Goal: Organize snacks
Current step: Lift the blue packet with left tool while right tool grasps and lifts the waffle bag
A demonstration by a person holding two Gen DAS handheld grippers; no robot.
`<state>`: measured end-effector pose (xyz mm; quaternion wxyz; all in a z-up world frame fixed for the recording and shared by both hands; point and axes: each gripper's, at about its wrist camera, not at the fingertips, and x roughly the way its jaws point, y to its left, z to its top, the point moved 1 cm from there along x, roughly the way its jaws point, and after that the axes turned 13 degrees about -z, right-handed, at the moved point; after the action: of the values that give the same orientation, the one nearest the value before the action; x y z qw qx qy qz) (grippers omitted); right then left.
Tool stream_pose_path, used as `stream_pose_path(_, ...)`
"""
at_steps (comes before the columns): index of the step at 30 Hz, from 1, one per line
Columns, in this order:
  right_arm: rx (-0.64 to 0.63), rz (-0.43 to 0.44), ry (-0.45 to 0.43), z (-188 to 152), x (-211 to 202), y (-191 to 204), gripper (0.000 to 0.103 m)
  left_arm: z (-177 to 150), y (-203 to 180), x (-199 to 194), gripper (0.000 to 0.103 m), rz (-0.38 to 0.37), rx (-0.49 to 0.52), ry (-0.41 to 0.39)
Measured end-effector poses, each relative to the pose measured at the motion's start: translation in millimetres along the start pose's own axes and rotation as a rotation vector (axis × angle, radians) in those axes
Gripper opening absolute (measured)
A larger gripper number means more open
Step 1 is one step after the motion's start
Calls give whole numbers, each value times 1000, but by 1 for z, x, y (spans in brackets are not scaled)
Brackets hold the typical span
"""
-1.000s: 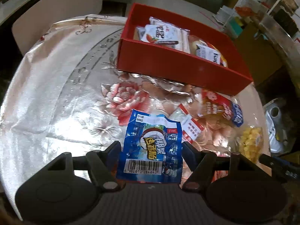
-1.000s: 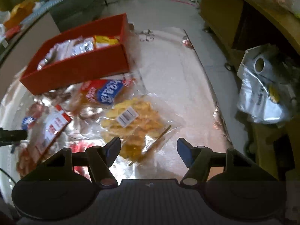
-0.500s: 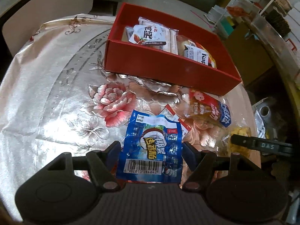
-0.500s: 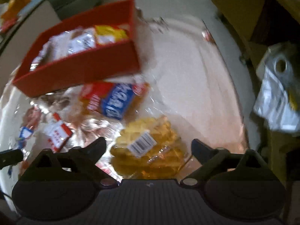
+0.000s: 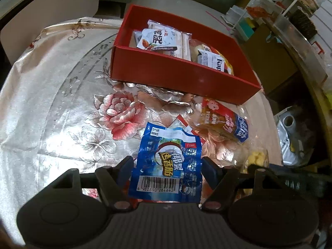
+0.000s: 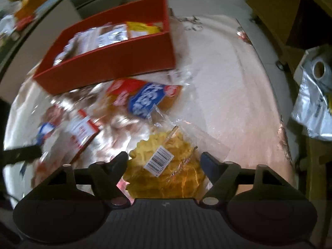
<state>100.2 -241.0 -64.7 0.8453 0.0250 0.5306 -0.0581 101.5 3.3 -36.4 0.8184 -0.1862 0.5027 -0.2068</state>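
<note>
**Op A:** Since a second ago my right gripper (image 6: 164, 161) has slid in over the yellow crisps bag (image 6: 166, 166); its jaws flared wide and have just been closing, and the bag now sits between them. I can't tell if the pads are pressing yet, since the film looks slack beside the right-hand one.

**Op B:** And your left?

**Op A:** My left gripper (image 5: 166, 167) hasn't budged. It's clamped on the blue sausage packet (image 5: 169, 161), one finger at each side edge, barcode end nearest the camera. The red box (image 5: 176, 76) lies beyond on the flowered tablecloth (image 5: 62, 103), already holding several packets.

**Op B:** How will the crisps bag handle?

**Op A:** Light, I'd judge, with slippery, crinkly clear film and brittle contents. I'd pinch the bunched film near the barcode label rather than crush the middle. The blue packet looks soft and glossy too, so it may slide if I tilt it.

**Op B:** What else is loose?

**Op A:** A red-and-blue cake packet (image 6: 145, 99) lies just before the box, with a red-and-white packet (image 6: 83, 130) near it.
</note>
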Motion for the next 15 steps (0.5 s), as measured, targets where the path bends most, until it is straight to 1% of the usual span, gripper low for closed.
stream_pose_path(5, -61, 16, -20, -17, -16, 9, 77, -3, -6, -4, 64, -11, 24, 1)
stream_pose_path(7, -71, 6, -33, -20, -20, 12, 76, -3, -8, -4, 64, -12, 27, 1)
stream_pose_path(9, -63, 17, -48, -19, -26, 14, 76, -4, -9, -6, 64, -14, 34, -4)
stream_pose_path(15, -55, 51, -134, -6, -45, 22, 76, -1, -15, -9, 64, -12, 46, -28)
